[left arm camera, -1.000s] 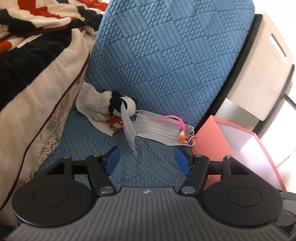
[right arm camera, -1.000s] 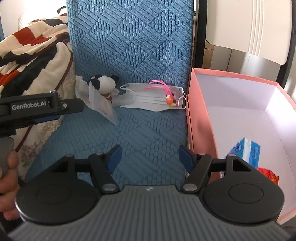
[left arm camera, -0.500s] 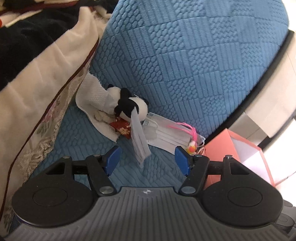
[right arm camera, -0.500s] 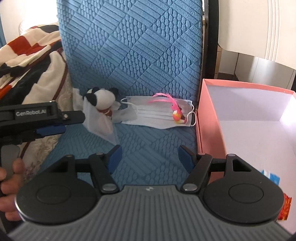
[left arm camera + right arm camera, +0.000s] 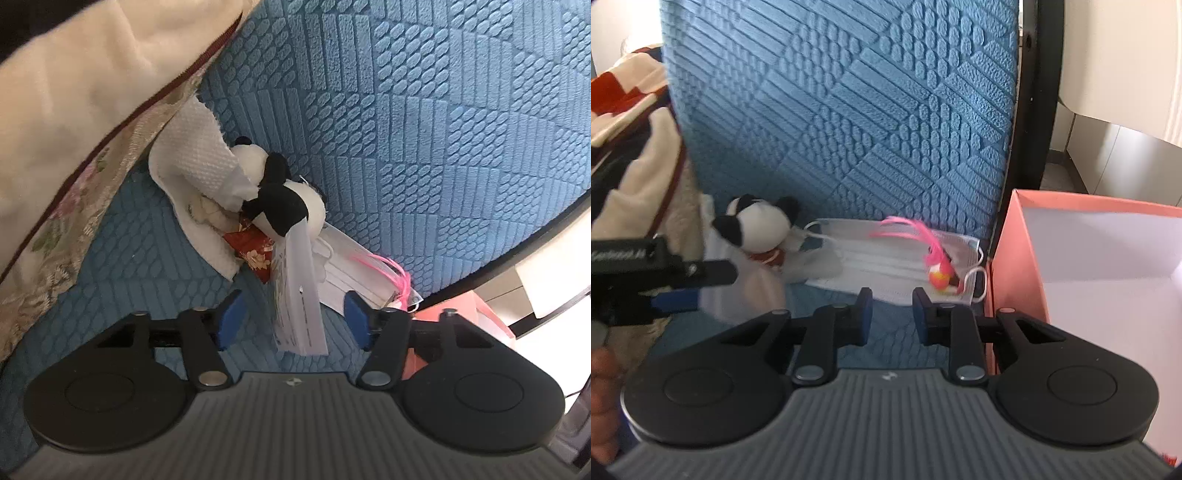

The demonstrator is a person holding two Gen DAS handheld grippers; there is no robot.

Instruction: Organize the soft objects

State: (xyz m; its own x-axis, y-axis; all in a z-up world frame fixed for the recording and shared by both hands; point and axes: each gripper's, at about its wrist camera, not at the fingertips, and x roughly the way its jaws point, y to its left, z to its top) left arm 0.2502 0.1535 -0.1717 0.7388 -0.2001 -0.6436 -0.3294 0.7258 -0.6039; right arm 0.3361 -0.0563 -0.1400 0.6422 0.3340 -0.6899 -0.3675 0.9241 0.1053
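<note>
A black-and-white plush panda (image 5: pixel 284 199) with a long white tag (image 5: pixel 299 295) lies on a white cloth (image 5: pixel 199 166) on the blue seat; it also shows in the right wrist view (image 5: pixel 759 223). Beside it lies a white face mask (image 5: pixel 886 266) with a small pink-feathered toy (image 5: pixel 938 273) on it. My left gripper (image 5: pixel 291 321) is open, its fingers either side of the panda's tag. My right gripper (image 5: pixel 892 314) has its jaws narrowed but still apart, empty, just before the mask.
An open pink box (image 5: pixel 1008 258) with a white inside stands right of the seat. The blue quilted backrest (image 5: pixel 849 110) rises behind the objects. A cream blanket (image 5: pixel 74 110) hangs over the seat's left side. The left gripper (image 5: pixel 657 280) shows at left in the right wrist view.
My left gripper moved closer to the panda, the tag now between its fingers. My right gripper moved toward the mask and narrowed its jaws.
</note>
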